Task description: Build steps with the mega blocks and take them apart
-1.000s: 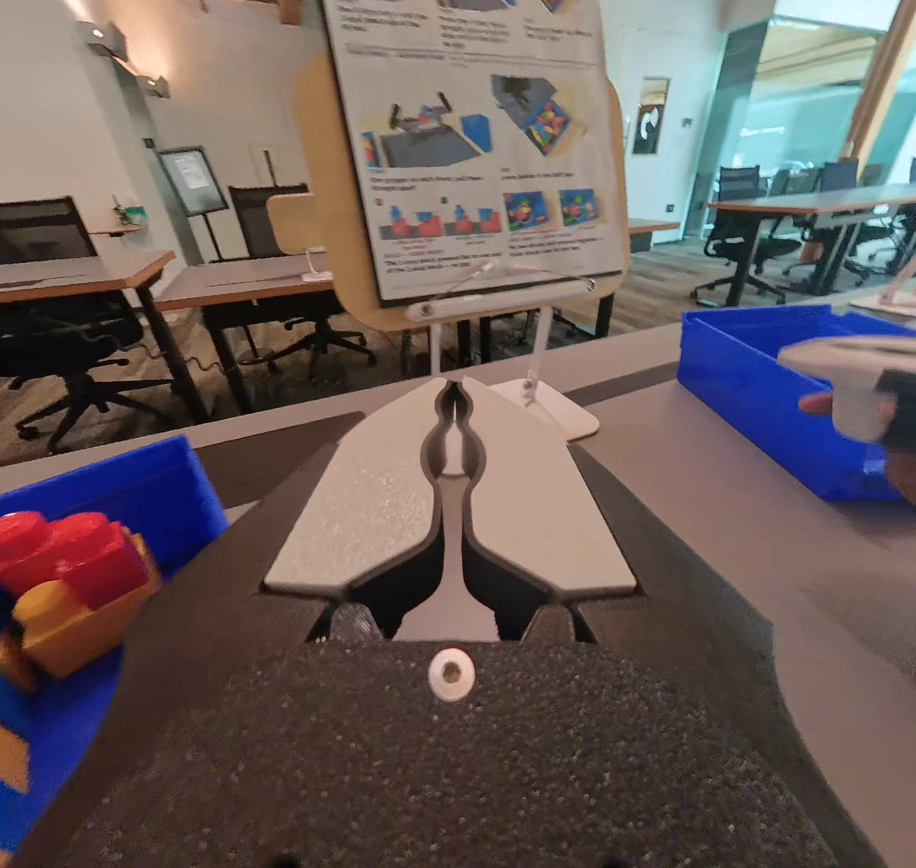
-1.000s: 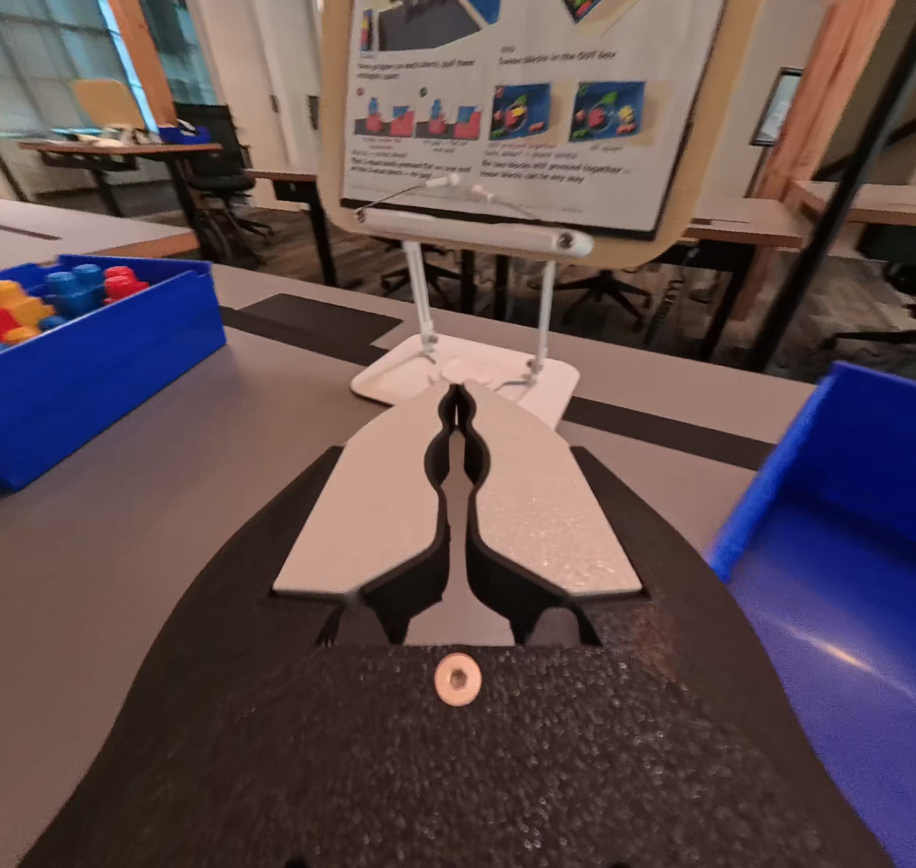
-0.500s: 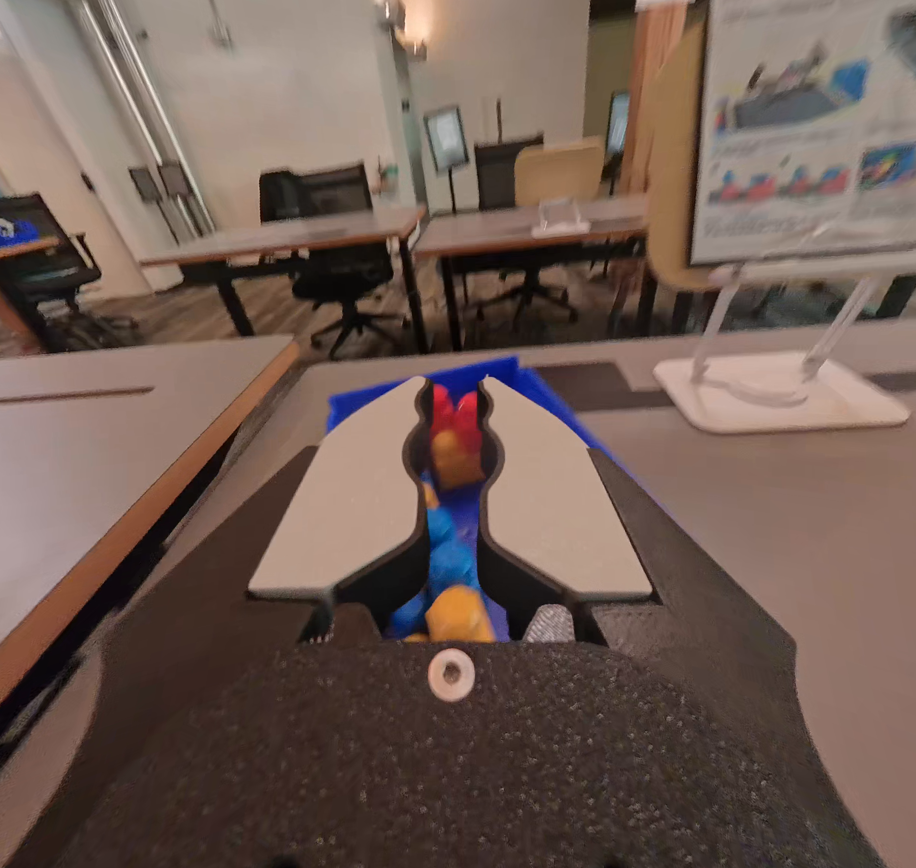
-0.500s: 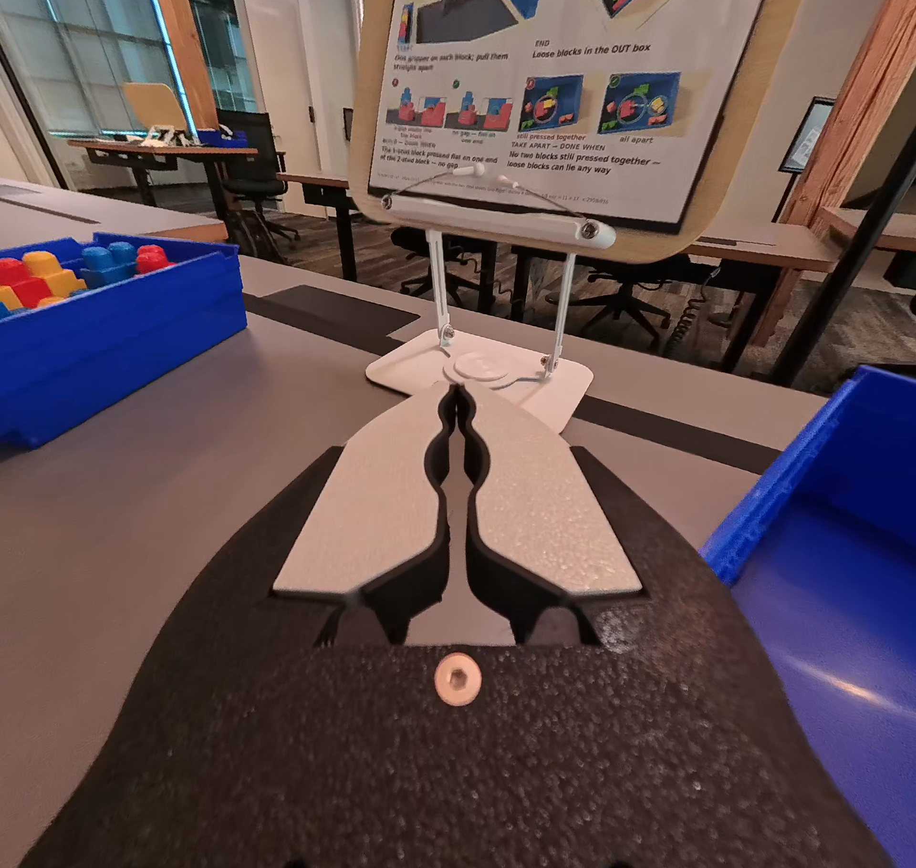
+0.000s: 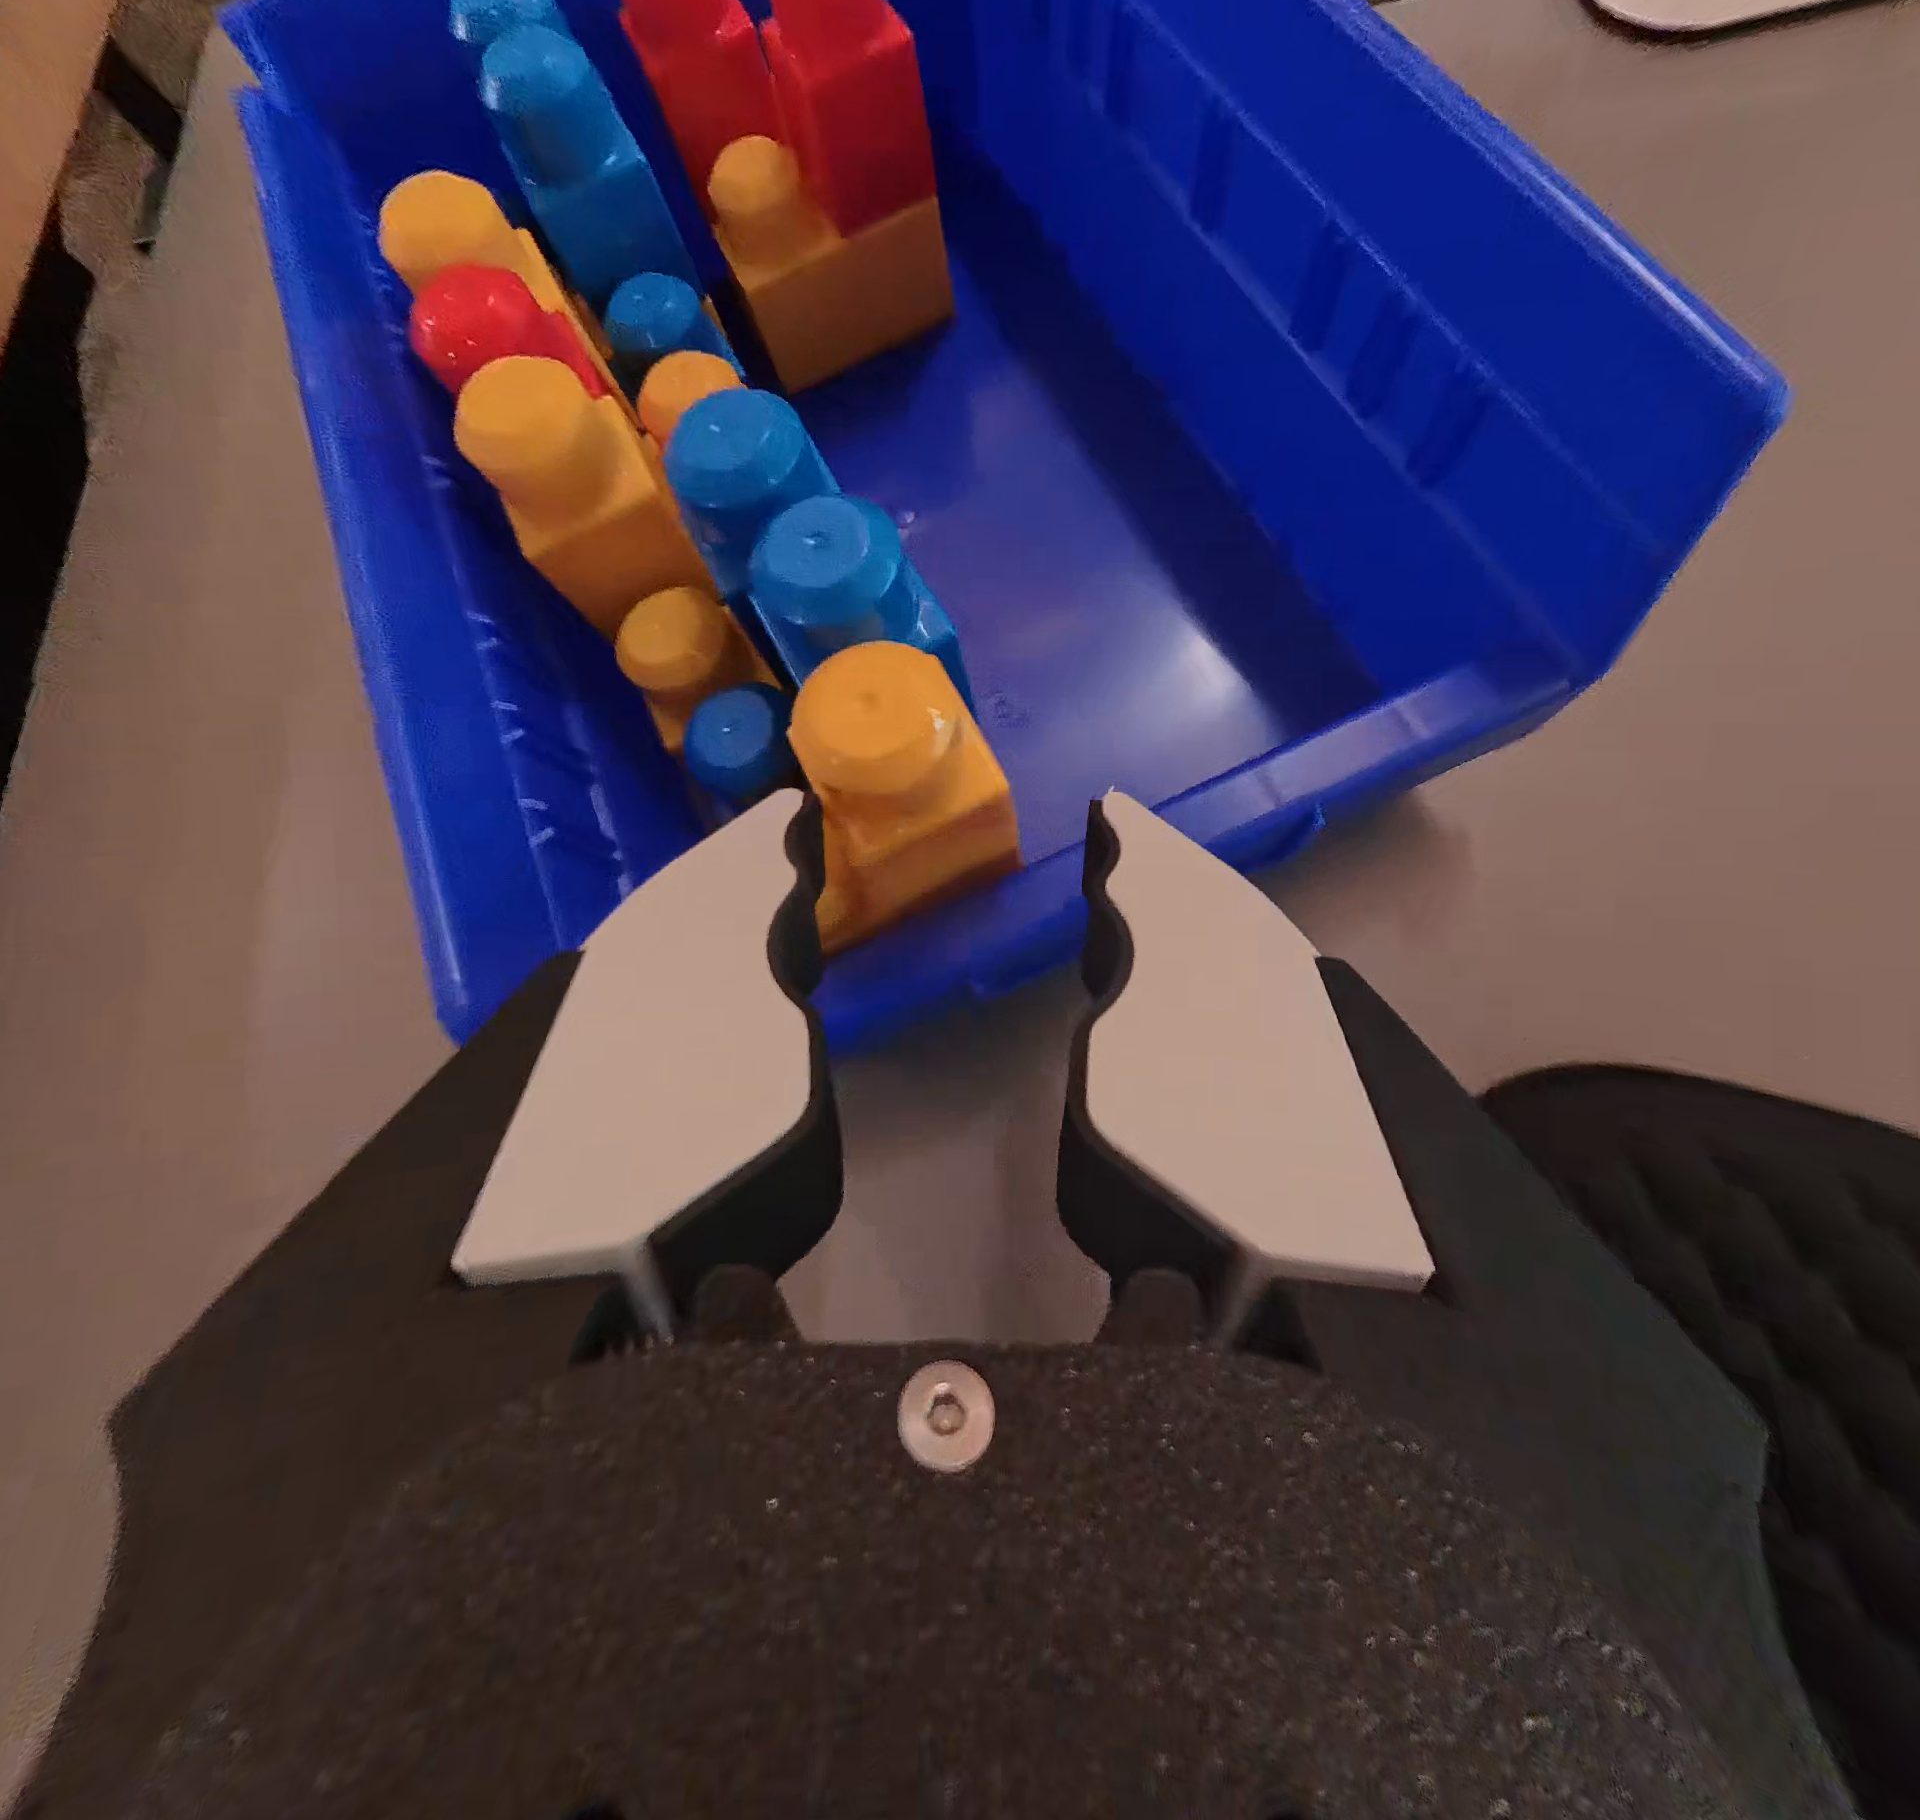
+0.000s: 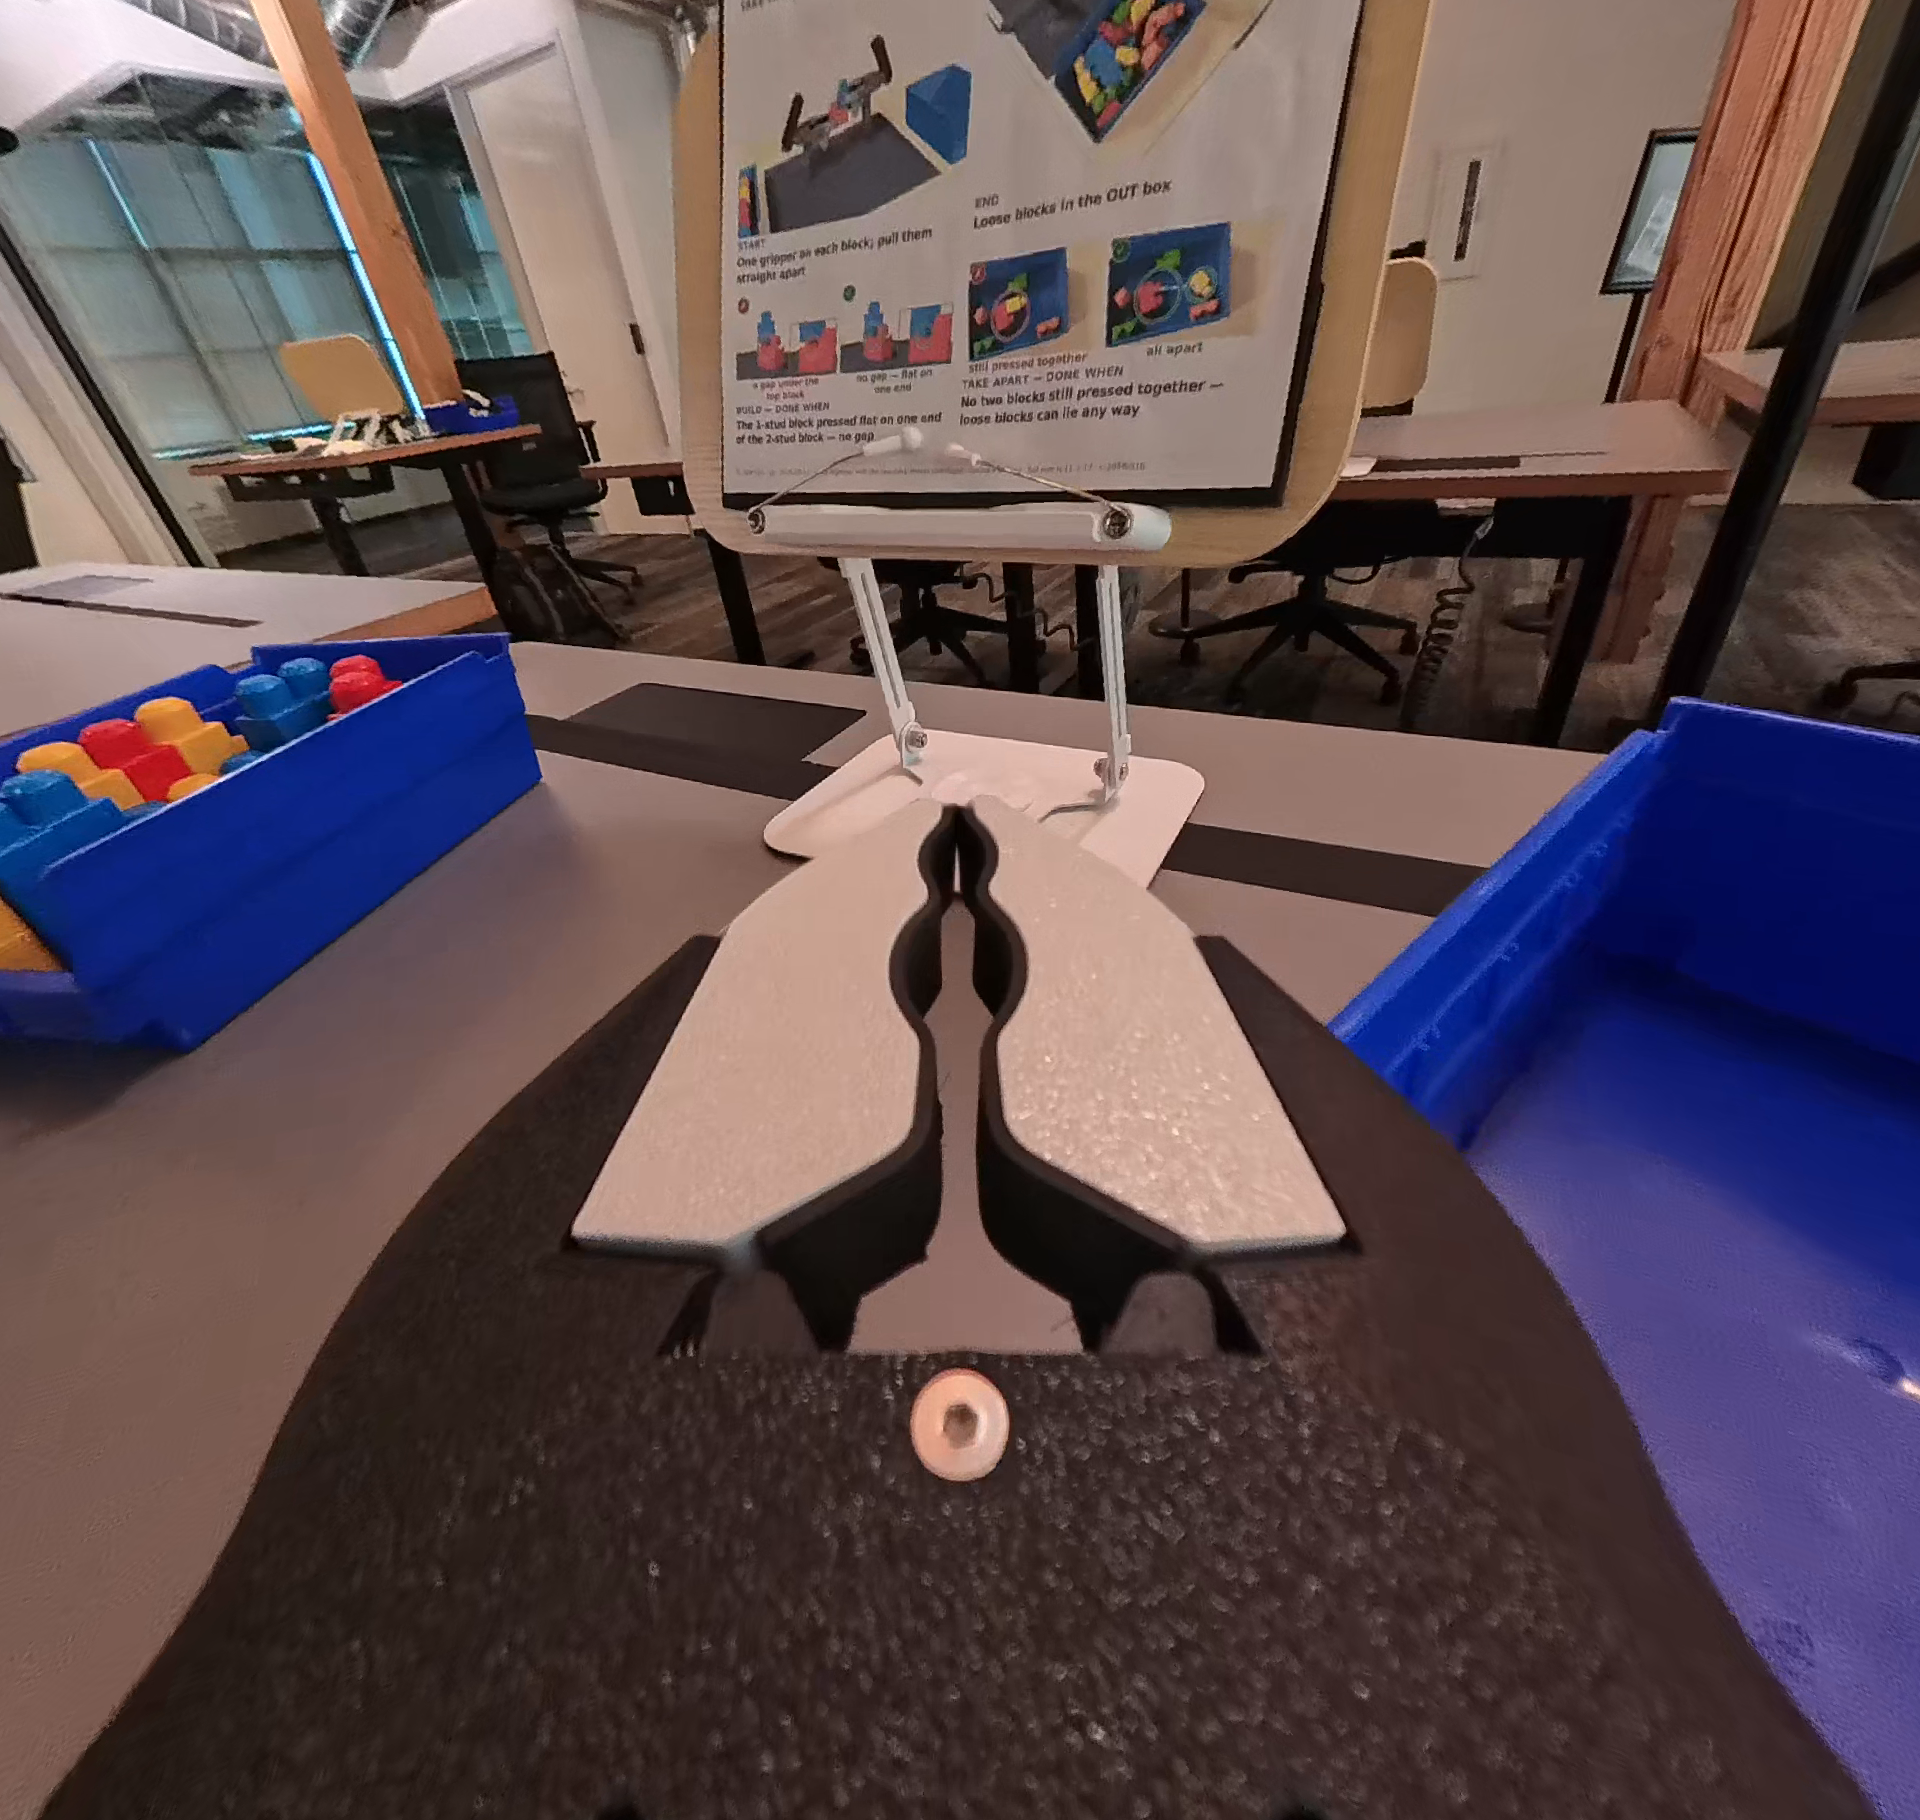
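Note:
A blue bin (image 5: 1299, 243) holds several red, blue and yellow mega blocks, most in a row along its left side. A red block on a yellow block (image 5: 831, 212) stands at the far end. My left gripper (image 5: 951, 804) is open above the bin's near wall, tilted down, with a yellow block (image 5: 904, 783) just beyond its left fingertip. The same bin (image 6: 312, 835) shows at the left in the right wrist view. My right gripper (image 6: 956, 814) is shut and empty, low over the grey table (image 6: 260, 1199).
A second blue bin (image 6: 1683, 1095) stands right of my right gripper; the part in view is empty. An instruction sheet on a white stand (image 6: 997, 794) stands at the back of the table. A black mat (image 5: 1714, 1251) lies right of the left gripper. Desks and chairs stand beyond. The tips of one gripper are about 50 cm away from the tips of the other.
My left gripper has swung left to the block bin, tipped down over it and opened. My right gripper has stayed shut and barely moved.

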`<state>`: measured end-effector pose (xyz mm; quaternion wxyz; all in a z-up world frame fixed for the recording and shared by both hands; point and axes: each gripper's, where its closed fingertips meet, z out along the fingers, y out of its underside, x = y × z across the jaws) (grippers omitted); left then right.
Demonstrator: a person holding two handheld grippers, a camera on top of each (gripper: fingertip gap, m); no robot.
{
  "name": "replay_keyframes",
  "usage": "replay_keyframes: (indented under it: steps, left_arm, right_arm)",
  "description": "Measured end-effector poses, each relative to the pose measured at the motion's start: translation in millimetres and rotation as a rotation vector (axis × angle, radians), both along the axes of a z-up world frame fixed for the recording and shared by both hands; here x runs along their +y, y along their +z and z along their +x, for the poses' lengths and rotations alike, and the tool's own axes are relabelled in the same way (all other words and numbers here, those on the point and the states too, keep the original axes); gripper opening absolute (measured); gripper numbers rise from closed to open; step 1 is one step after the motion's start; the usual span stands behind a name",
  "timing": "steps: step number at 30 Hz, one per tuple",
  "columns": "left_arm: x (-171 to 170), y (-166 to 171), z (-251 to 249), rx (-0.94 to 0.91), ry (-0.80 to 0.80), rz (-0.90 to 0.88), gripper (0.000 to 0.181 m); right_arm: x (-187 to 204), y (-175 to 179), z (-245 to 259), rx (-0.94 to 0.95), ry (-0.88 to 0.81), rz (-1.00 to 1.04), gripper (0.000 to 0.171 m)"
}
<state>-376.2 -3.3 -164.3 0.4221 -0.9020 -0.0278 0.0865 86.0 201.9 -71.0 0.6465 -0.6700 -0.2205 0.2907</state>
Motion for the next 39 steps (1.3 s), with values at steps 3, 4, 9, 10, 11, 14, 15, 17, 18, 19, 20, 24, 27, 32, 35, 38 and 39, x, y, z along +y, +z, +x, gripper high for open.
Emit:
replay_keyframes:
  steps: [3, 4, 9, 10, 11, 14, 15, 17, 18, 19, 20, 24, 27, 32, 35, 38, 39]
  left_arm:
    - [7.6, -8.2, -7.8, 0.045, 0.068, -0.011, 0.046]
    - [9.2, -12.1, -9.8, 0.060, 0.079, -0.026, 0.046]
    - [10.9, -16.1, -16.6, 0.111, 0.118, -0.014, 0.042]
    - [9.9, -13.9, -16.0, 0.115, 0.118, -0.004, 0.042]
    - [8.9, -9.4, -13.9, 0.114, 0.115, 0.017, 0.041]
    - [1.4, 9.9, -8.6, 0.134, 0.114, 0.065, 0.041]
    - [-1.4, 18.7, -5.8, 0.144, 0.109, 0.085, 0.041]
    - [-6.8, 40.2, 4.6, 0.150, 0.082, 0.138, 0.040]
    - [-8.2, 54.1, 12.5, 0.149, 0.057, 0.178, 0.040]
    - [-9.1, 69.8, 20.8, 0.154, 0.033, 0.226, 0.040]
    - [-9.5, 85.3, 29.6, 0.152, 0.007, 0.270, 0.040]
    - [-2.7, 143.5, 78.7, 0.079, -0.161, 0.456, 0.040]
    - [10.4, 174.2, 113.2, 0.013, -0.281, 0.545, 0.040]
    - [41.0, 205.4, 175.8, -0.104, -0.473, 0.645, 0.040]
    - [59.3, 212.6, 216.1, -0.216, -0.586, 0.689, 0.040]
    - [79.8, 201.5, 251.5, -0.394, -0.669, 0.671, 0.040]
    - [87.0, 194.1, 261.2, -0.453, -0.689, 0.653, 0.040]
  right_arm:
    - [-2.0, -3.2, -4.6, -0.031, 0.009, 0.008, 0.000]
    - [-2.7, -4.0, -6.0, -0.037, 0.012, 0.009, 0.000]
    - [-4.3, -7.1, -9.8, -0.046, 0.027, 0.001, 0.000]
    - [-4.4, -7.7, -10.1, -0.045, 0.029, -0.003, 0.000]
    - [-4.6, -7.9, -10.2, -0.043, 0.031, -0.005, 0.000]
    - [-4.8, -7.5, -10.1, -0.041, 0.032, -0.006, 0.000]
    - [-5.0, -7.3, -10.2, -0.041, 0.032, -0.005, 0.000]
    - [-5.4, -6.7, -9.9, -0.041, 0.031, -0.002, 0.000]
    - [-5.6, -6.8, -9.8, -0.041, 0.031, -0.001, 0.000]
    - [-5.6, -7.0, -9.8, -0.041, 0.031, -0.002, 0.000]
    - [-5.6, -7.1, -10.2, -0.040, 0.033, -0.003, 0.000]
    - [-7.4, -6.8, -12.7, -0.040, 0.043, 0.003, 0.000]
    - [-9.4, -5.3, -15.0, -0.039, 0.053, 0.014, 0.000]
    - [-10.7, -5.1, -17.9, -0.043, 0.062, 0.025, 0.000]
    - [-10.8, -5.1, -18.6, -0.045, 0.065, 0.032, 0.000]
    - [-10.9, -3.9, -18.0, -0.044, 0.064, 0.044, 0.000]
    - [-11.0, -3.6, -18.0, -0.044, 0.065, 0.048, 0.000]
